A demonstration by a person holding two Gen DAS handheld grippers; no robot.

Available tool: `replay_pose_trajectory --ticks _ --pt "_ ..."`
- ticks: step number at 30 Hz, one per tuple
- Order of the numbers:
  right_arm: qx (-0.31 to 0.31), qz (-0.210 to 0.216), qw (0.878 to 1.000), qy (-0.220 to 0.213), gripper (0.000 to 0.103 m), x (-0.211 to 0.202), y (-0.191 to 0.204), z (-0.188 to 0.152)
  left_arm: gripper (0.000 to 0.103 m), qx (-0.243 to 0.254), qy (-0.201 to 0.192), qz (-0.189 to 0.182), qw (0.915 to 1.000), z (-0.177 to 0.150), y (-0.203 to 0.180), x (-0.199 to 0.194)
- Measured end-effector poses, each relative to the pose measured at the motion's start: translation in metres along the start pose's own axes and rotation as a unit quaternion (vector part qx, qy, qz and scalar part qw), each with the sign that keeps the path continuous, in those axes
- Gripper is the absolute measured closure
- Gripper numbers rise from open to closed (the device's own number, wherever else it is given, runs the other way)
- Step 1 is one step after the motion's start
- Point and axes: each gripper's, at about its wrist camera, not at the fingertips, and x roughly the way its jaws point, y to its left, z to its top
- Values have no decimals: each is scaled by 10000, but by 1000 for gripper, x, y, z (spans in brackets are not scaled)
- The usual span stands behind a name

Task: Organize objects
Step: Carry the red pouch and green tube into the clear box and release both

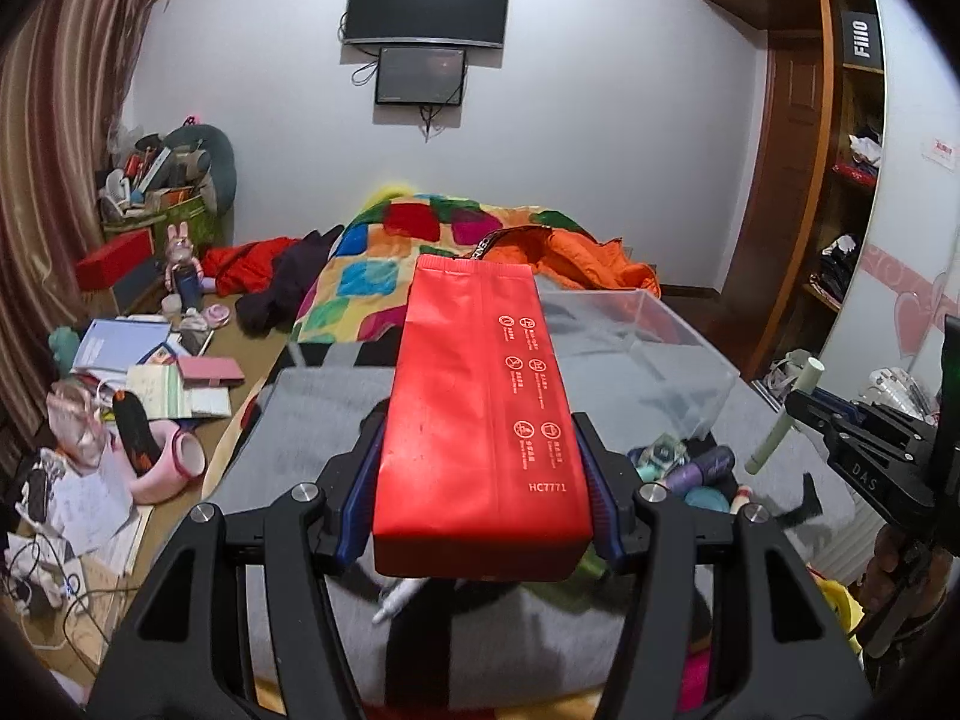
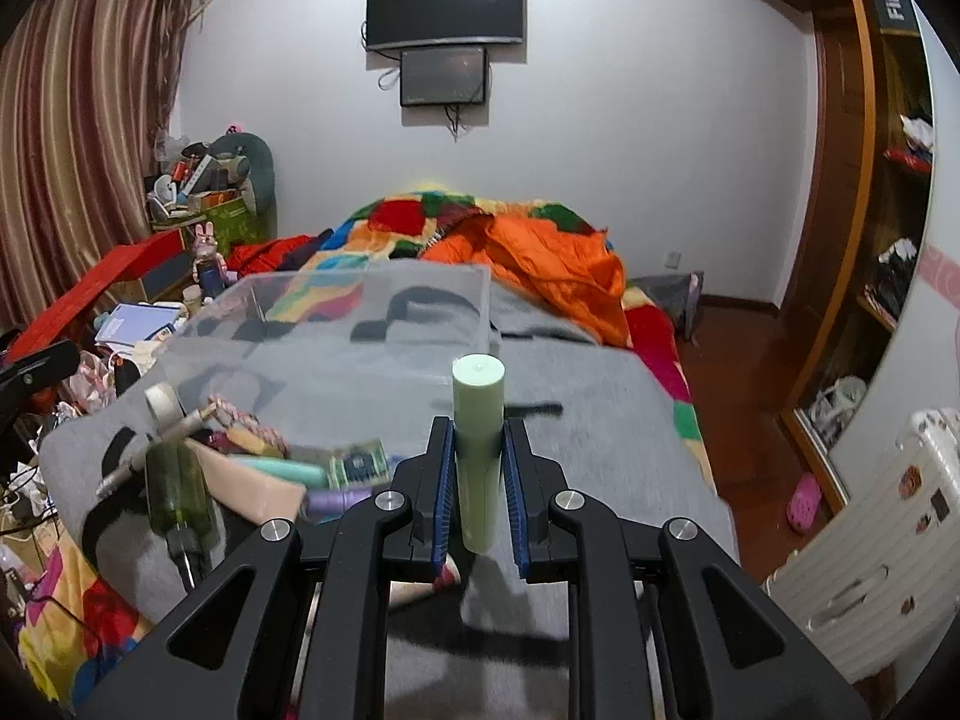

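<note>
We are over a bed with a gray blanket [image 2: 600, 420] on the near part and a bright patchwork quilt [image 1: 372, 276] farther back, and an orange jacket [image 2: 540, 264] lies crumpled on the quilt. A clear plastic bin [image 2: 360, 324] sits on the gray blanket, far from us in the middle. Two dark screens hang on the white wall [image 2: 630, 120], the big TV [image 2: 444, 6] above the small one. Striped curtains [image 1: 54, 138] hang on the left, with a messy pile of books and papers [image 1: 150, 372] on the floor below. A wooden wardrobe [image 2: 864, 180] stands on the right. A heap of small things [image 2: 258, 456] lies on the blanket near the left of the right camera's view, with a dark green bottle [image 2: 180, 492] among them. Our left gripper [image 1: 483, 498] is shut tight on a long red pouch [image 1: 480, 408]. The pouch points away from us toward the far wall, and its near end sits between the blue pads [image 1: 600, 504]. Our right gripper [image 2: 477, 498] squeezes a pale green tube [image 2: 478, 438]. The tube stands almost straight up, its flat round top pointing up and a bit away, held above the gray blanket, nearer to us than the bin.
</note>
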Motion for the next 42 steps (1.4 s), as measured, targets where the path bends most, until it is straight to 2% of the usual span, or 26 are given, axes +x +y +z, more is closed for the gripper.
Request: replay_pose_trajectory --ticks 3,14,25,33,42 --pt "-28 48 10000 -64 89 3 3 9 45 59 9 -137 9999 8 -7 8" --pt "-252 115 9990 -355 89 11 17 46 45 200 163 -243 9994 32 -23 47" --pt "-216 282 9988 -338 89 47 22 82 45 315 590 -321 9972 51 -27 101" --pt "-270 465 9985 -89 89 72 27 84 45 402 972 -323 9939 49 -27 135" --pt "-848 148 9947 561 89 113 46 71 45 514 1243 -399 9901 42 -30 156"
